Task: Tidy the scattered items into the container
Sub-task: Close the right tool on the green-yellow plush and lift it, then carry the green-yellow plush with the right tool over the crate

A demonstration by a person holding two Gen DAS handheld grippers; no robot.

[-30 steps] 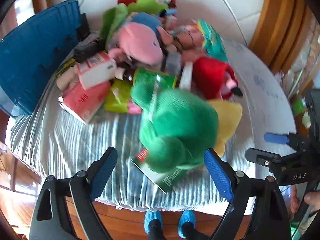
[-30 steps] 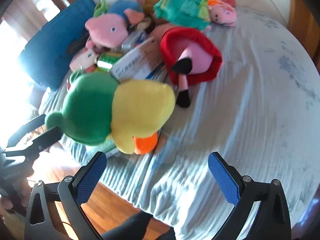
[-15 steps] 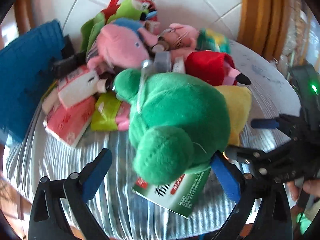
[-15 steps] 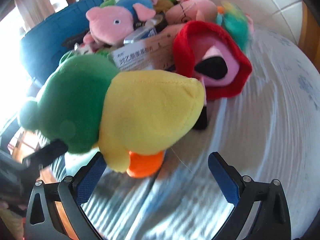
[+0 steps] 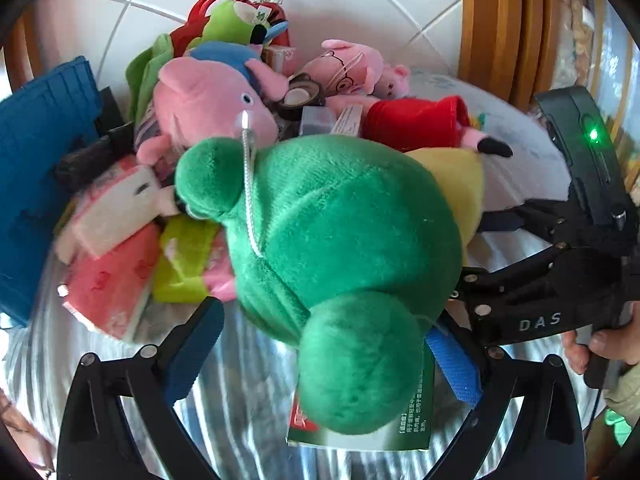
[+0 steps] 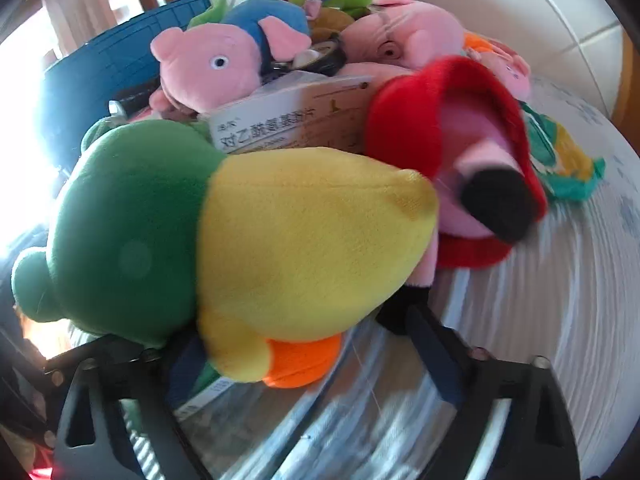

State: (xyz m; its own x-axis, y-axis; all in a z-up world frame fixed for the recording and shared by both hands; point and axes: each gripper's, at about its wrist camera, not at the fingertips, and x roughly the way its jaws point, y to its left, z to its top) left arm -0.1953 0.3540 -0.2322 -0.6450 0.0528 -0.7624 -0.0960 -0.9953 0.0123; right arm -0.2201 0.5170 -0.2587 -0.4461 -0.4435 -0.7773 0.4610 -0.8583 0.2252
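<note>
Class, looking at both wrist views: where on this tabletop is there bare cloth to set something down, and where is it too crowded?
Free: the striped cloth right of the red-dressed plush, out to the table's edge. Crowded: the heap from the blue container to the green-and-yellow plush, where both grippers are closing in.

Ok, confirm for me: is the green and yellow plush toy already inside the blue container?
No, the green and yellow plush toy lies on the striped cloth, with the blue container off to its side.

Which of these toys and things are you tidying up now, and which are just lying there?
Being tidied now:
green and yellow plush toy, both sets of jaws closing around it
blue container, where it goes

Just lying there for now:
pink pig plush
red-dressed plush
white box
striped cloth
</note>
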